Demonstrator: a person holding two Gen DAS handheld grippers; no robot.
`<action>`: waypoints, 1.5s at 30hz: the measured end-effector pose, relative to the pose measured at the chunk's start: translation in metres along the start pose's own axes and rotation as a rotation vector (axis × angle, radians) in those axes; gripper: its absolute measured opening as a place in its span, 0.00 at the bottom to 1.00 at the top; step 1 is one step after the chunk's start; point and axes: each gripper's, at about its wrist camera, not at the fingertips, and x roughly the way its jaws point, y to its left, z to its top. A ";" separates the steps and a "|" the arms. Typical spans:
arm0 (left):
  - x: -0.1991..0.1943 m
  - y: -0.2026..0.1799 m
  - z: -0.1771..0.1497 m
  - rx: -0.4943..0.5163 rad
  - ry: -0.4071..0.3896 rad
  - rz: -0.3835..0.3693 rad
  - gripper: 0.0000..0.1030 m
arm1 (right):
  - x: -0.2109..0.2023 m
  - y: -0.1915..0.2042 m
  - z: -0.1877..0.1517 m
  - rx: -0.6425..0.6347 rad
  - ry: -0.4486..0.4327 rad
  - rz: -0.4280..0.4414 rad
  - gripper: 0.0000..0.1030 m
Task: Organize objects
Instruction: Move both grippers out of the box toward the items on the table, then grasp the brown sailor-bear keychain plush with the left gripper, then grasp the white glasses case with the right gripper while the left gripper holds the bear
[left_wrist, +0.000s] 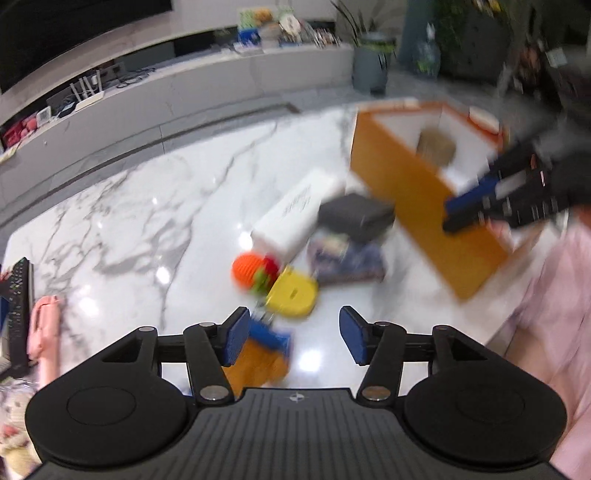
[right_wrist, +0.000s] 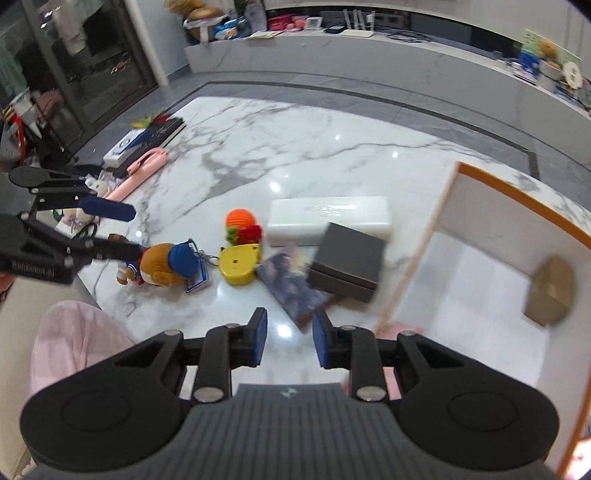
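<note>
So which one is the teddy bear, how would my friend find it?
Start at the big orange box on the white marble table and follow the row of things away from it, past the dark grey box and the yellow tape measure. The teddy bear lies at the end. It is the only furry brown thing, wearing a blue cap.

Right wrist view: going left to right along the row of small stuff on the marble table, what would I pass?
Bear plush with blue cap → yellow tape measure → dark patterned book → dark grey box → orange-rimmed bin, which holds a brown cardboard box.
</note>
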 end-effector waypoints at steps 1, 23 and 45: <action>0.005 0.000 -0.003 0.021 0.019 0.009 0.64 | 0.008 0.004 0.002 -0.013 0.008 -0.004 0.28; 0.088 0.005 -0.039 0.304 0.213 0.110 0.61 | 0.107 0.039 0.020 -0.260 0.146 -0.159 0.46; 0.089 0.064 0.022 -0.020 0.000 0.079 0.55 | 0.180 0.038 0.105 -1.019 0.318 -0.078 0.74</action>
